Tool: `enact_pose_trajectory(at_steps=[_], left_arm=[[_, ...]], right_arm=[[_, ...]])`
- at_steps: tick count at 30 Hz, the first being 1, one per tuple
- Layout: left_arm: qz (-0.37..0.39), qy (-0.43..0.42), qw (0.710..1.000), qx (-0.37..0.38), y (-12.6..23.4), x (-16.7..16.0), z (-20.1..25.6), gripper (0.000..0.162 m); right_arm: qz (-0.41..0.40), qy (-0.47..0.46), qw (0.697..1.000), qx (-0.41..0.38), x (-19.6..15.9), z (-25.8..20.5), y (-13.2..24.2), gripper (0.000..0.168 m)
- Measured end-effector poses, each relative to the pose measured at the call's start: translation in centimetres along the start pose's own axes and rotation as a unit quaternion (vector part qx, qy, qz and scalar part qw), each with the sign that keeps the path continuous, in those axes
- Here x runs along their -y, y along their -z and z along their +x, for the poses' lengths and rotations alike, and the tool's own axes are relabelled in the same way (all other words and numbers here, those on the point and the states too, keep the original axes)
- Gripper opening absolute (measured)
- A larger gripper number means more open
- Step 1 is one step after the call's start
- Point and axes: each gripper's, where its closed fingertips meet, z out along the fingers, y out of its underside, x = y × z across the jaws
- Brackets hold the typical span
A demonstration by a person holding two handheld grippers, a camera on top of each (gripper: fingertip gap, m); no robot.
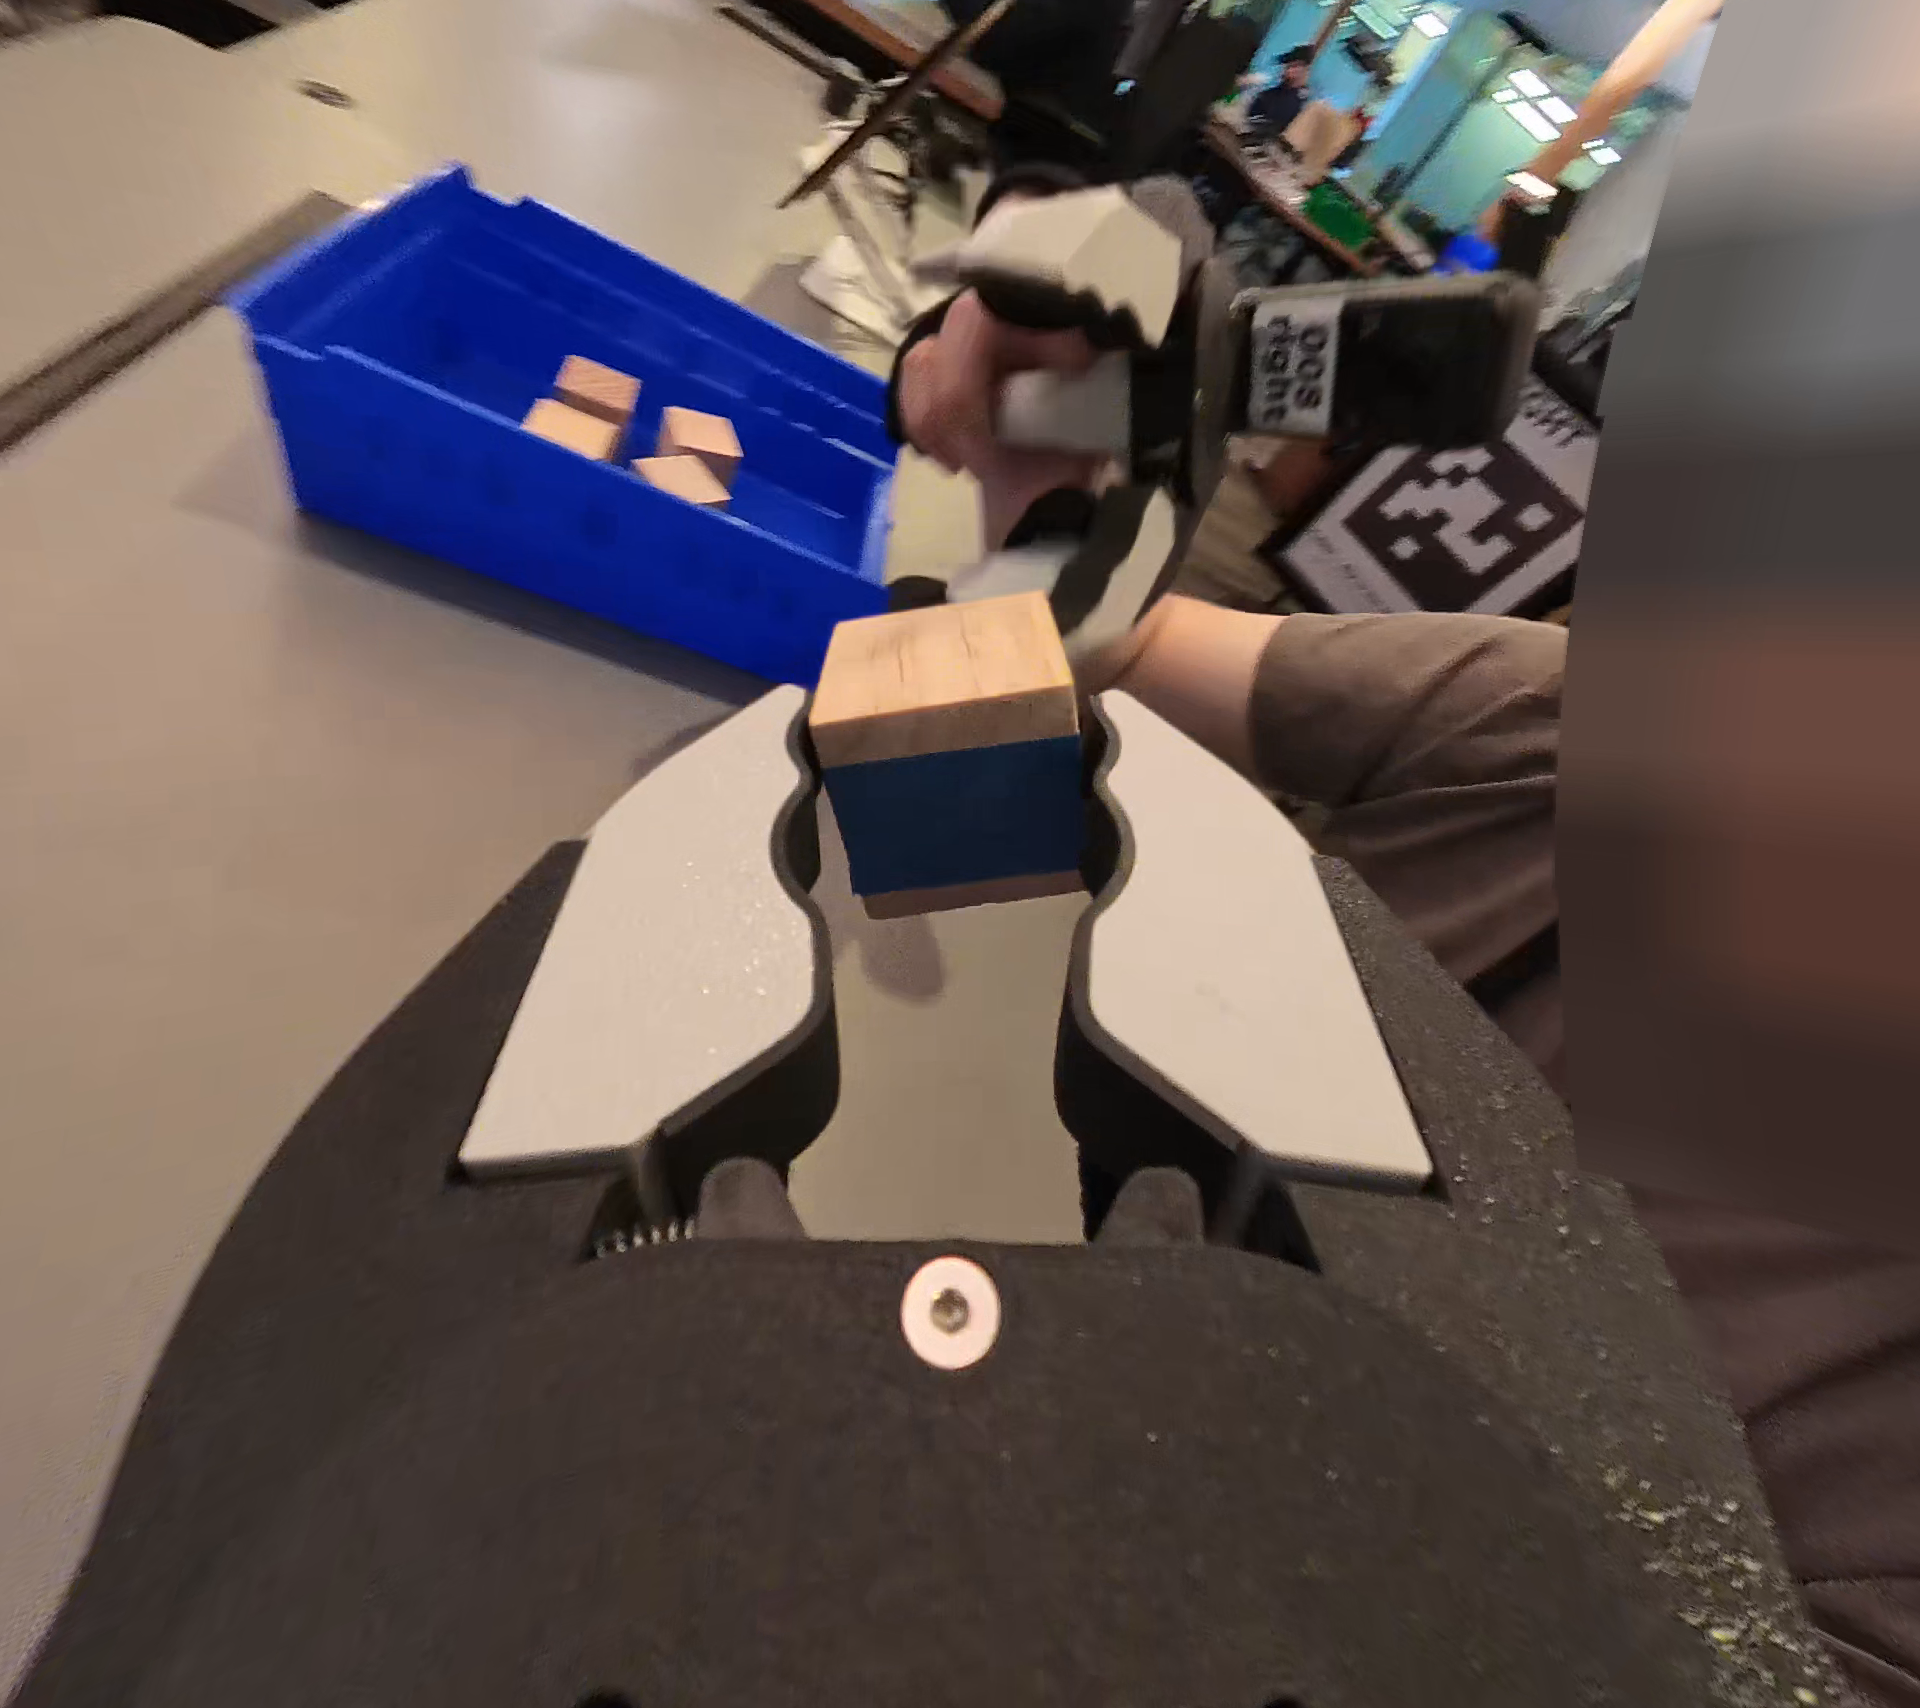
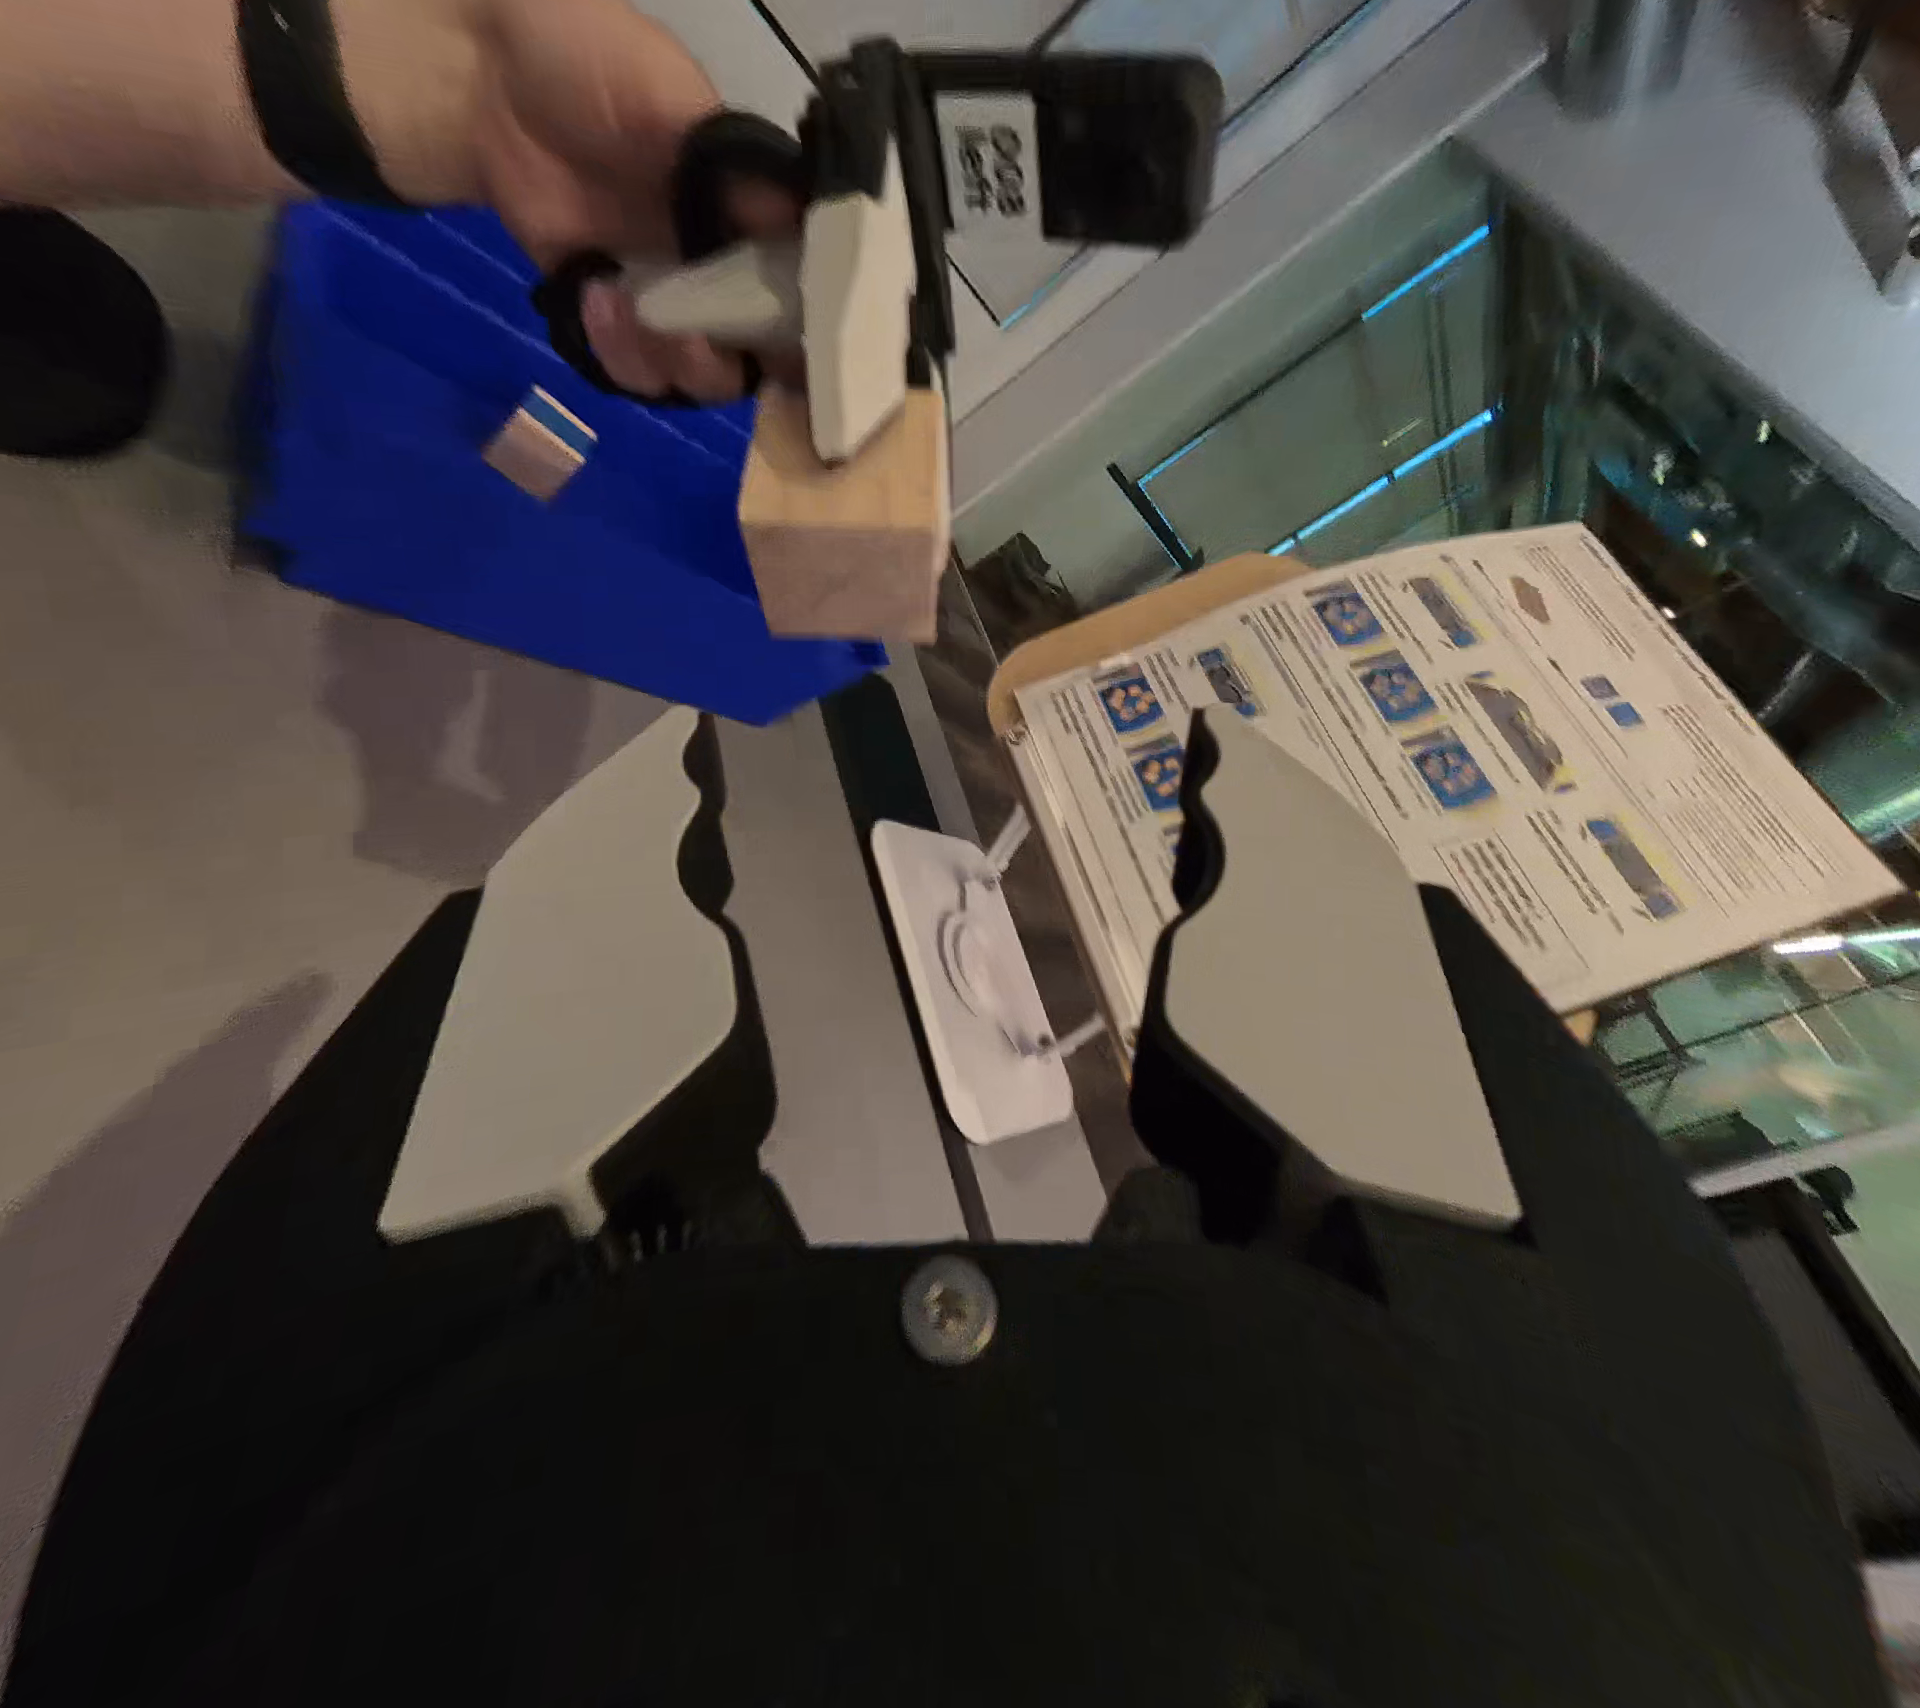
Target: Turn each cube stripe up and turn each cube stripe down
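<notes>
Above the grey counter (image 1: 260,775), the left gripper (image 1: 948,811) clamps a blue-striped wooden cube (image 1: 948,754) near its fingertips; it could slip. The right gripper (image 2: 951,811) gapes empty.

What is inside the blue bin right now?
The blue bin holds four wooden cubes, bunched together near the middle. No stripe shows on them from here; their undersides are hidden, and the near wall covers part of the floor.

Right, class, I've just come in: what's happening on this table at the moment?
A person works two handheld grippers. The left gripper is clamped on a wooden cube, held above the grey table with its blue stripe facing that gripper's camera. The right gripper is open and empty. Four more cubes lie in the blue bin.
</notes>
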Motion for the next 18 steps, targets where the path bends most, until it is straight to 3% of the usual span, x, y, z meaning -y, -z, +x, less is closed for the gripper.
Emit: enact_pose_trajectory(at_steps=[5,8,12,14,18], left_arm=[[-0.005,0.012,0.999,-0.051,-2.6,-0.5,0.9,0.047],[-0.001,0.007,0.999,-0.05,-3.1,-0.4,0.8,0.047],[0.009,0.0,0.998,-0.061,-3.1,0.0,1.2,0.047],[0.0,-0.007,0.998,-0.062,-3.3,-0.3,1.3,0.047],[-0.006,-0.006,0.997,-0.07,-3.4,-0.4,1.5,0.048]], right_arm=[[0.058,-0.03,0.998,0.006,2.0,-2.2,-1.4,0.084],[0.07,-0.037,0.997,-0.016,2.0,-2.4,-1.8,0.074],[0.048,-0.033,0.998,-0.017,1.2,-3.3,-2.8,0.063],[0.059,-0.031,0.997,-0.032,1.4,-3.2,-2.7,0.048],[0.051,-0.045,0.998,-0.008,1.6,-3.1,-2.4,0.046]])
